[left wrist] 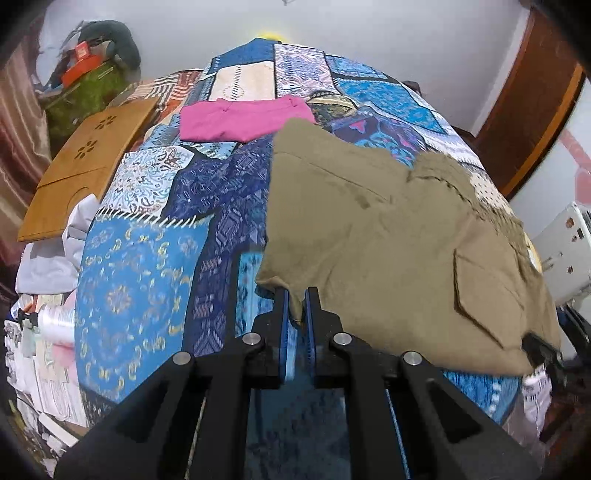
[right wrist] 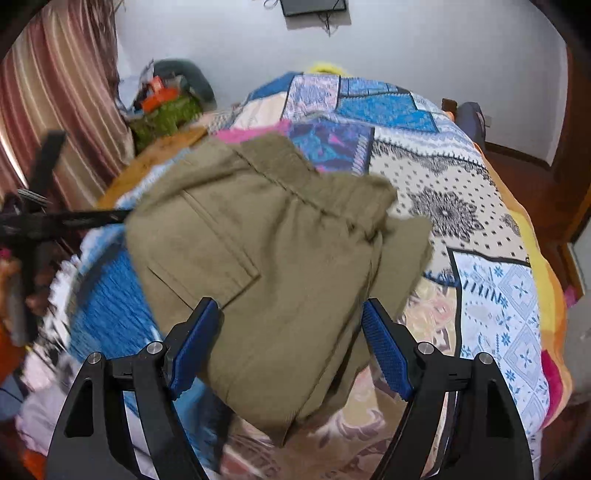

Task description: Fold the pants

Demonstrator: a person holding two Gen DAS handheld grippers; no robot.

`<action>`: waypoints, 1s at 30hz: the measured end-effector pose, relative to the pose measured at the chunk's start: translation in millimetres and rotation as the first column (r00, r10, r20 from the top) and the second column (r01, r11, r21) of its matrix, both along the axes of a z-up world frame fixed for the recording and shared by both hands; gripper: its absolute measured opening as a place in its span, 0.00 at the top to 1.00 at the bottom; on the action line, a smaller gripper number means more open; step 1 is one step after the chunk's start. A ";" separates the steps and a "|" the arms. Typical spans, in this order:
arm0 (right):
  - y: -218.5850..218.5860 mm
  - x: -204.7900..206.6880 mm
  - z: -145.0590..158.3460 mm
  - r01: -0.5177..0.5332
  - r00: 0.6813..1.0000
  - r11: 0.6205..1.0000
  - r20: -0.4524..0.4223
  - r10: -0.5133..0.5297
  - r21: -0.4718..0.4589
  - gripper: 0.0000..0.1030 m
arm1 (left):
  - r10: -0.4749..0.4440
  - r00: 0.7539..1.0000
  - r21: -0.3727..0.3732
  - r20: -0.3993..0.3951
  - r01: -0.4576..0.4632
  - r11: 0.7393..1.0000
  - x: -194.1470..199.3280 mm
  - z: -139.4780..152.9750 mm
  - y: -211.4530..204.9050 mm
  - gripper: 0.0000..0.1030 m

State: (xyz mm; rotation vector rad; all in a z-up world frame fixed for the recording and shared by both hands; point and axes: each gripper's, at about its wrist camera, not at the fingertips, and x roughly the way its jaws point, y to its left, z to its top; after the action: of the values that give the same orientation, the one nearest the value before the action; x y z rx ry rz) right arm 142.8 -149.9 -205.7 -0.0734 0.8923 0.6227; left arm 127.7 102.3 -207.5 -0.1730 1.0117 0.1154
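Spread across the near half of a bed covered in a blue-and-white patchwork quilt (left wrist: 147, 280), a pair of olive-khaki cotton pants (left wrist: 388, 236) lies partly folded, its pocket flaps facing up. At the pants' near left corner the left gripper (left wrist: 296, 306) has its blue-padded jaws drawn together on a pinch of the khaki hem. Over the near edge of the garment the right gripper (right wrist: 291, 343) hangs with its jaws spread wide, one blue pad (right wrist: 195, 347) on either side of the cloth; whether the pads touch the fabric cannot be told through the motion blur.

Beyond the pants, toward the far end of the bed, sits a folded bright pink garment (left wrist: 240, 118), its corner just tucked behind the khaki. Along the bed's left edge rests a flat orange-brown wooden board with flower-shaped cutouts (left wrist: 85, 162), and past it a pile of clutter topped by orange boxes (left wrist: 83, 61).

Only the left view takes in the white plastic appliance (left wrist: 565, 251) off the bed's right edge. Only the right view shows the striped pink curtain (right wrist: 62, 92), the dark wall-mounted screen (right wrist: 314, 6) on the far wall, and the quilt's cream patch with black medallions (right wrist: 443, 210) at the right side.
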 end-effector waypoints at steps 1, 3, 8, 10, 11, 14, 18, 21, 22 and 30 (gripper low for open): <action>-3.8 1.7 -1.9 -0.001 1.000 1.000 -0.004 0.001 0.002 0.26 | -0.005 1.000 -0.001 0.000 0.005 1.000 -2.6 -0.2 -0.9 0.91; -10.9 6.6 -3.5 0.004 1.000 1.000 -0.005 -0.004 -0.009 0.28 | -0.014 1.000 -0.026 -0.008 0.014 1.000 -8.3 -1.6 0.3 0.91; -24.0 18.7 -7.8 0.030 0.999 0.999 0.012 -0.030 -0.031 0.28 | -0.011 1.000 0.003 -0.013 0.011 1.000 -19.4 -1.9 3.0 0.86; -24.4 20.6 -6.4 0.043 0.999 0.998 0.025 -0.042 -0.047 0.28 | 0.007 0.999 0.054 -0.036 -0.005 0.999 -23.4 -5.1 6.9 0.86; -25.1 21.2 -5.0 0.051 0.998 0.997 0.037 -0.049 -0.059 0.28 | 0.010 0.999 0.070 -0.045 -0.007 0.998 -26.1 -7.1 10.2 0.86; -28.0 23.7 -0.3 0.065 0.997 0.996 0.044 -0.062 -0.069 0.38 | -0.007 0.999 0.094 -0.052 0.012 0.995 -30.4 -3.5 15.8 0.86; -30.2 26.0 10.0 0.072 0.996 0.996 0.057 -0.069 -0.050 0.39 | -0.050 0.999 0.073 -0.010 0.050 0.996 -22.1 16.2 13.6 0.86; -30.3 31.0 18.2 0.076 0.995 0.997 0.069 -0.075 -0.007 0.39 | -0.092 0.995 0.050 0.032 0.090 0.995 -6.4 33.3 3.7 0.84; -29.8 33.3 20.8 0.077 0.994 0.997 0.074 -0.078 0.005 0.39 | -0.116 0.992 0.043 0.048 0.114 0.993 3.0 39.2 -2.3 0.82; -22.4 70.0 16.2 0.088 0.994 0.994 0.055 -0.092 0.066 0.40 | -0.273 0.961 -0.018 0.042 0.274 0.962 69.7 33.9 -46.5 0.65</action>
State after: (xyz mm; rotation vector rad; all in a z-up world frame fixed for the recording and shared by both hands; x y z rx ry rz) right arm 212.8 -172.2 -189.5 0.0060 0.8145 0.5620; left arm 197.4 55.8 -173.6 -0.0551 0.9886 -0.1521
